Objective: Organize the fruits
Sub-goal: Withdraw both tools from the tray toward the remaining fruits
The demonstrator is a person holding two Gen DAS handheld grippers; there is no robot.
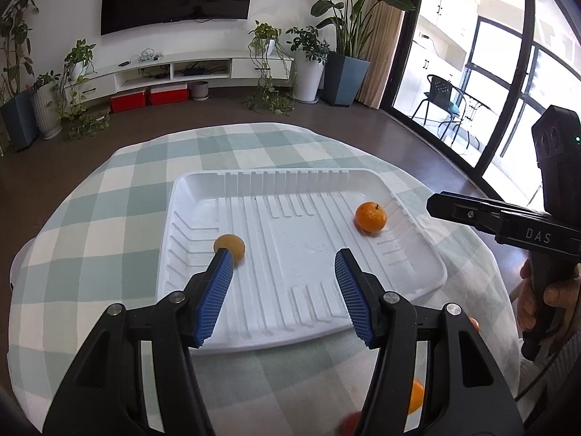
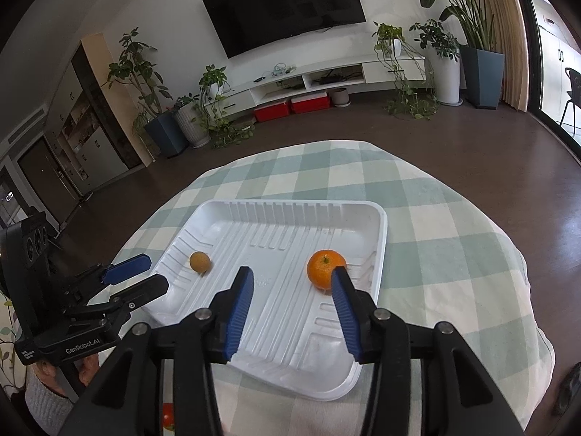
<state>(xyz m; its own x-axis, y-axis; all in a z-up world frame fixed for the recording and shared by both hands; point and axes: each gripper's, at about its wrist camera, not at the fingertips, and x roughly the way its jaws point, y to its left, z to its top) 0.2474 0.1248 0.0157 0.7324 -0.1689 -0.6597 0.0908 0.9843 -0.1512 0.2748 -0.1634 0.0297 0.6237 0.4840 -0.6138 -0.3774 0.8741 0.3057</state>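
A white ribbed tray [image 1: 203, 196] [image 2: 377, 239] lies on the checked tablecloth. In it are an orange mandarin [image 1: 370, 217] [image 2: 325, 268] at the right side and a small yellow-brown fruit [image 1: 231, 246] [image 2: 199, 262] at the left side. My left gripper [image 1: 283, 258] is open and empty over the tray's near half, its left fingertip just in front of the small fruit. My right gripper [image 2: 290, 276] is open and empty over the tray, its right fingertip just in front of the mandarin. Each gripper shows in the other's view: the right one [image 1: 435, 205], the left one [image 2: 152, 272].
More fruit lies on the cloth near me: an orange one [image 1: 415, 396], another at the right edge [image 1: 474, 324], and a red one [image 2: 167, 416] [image 1: 350, 425] under the grippers. The round table's edge drops to a dark floor. Plants and a TV stand line the far wall.
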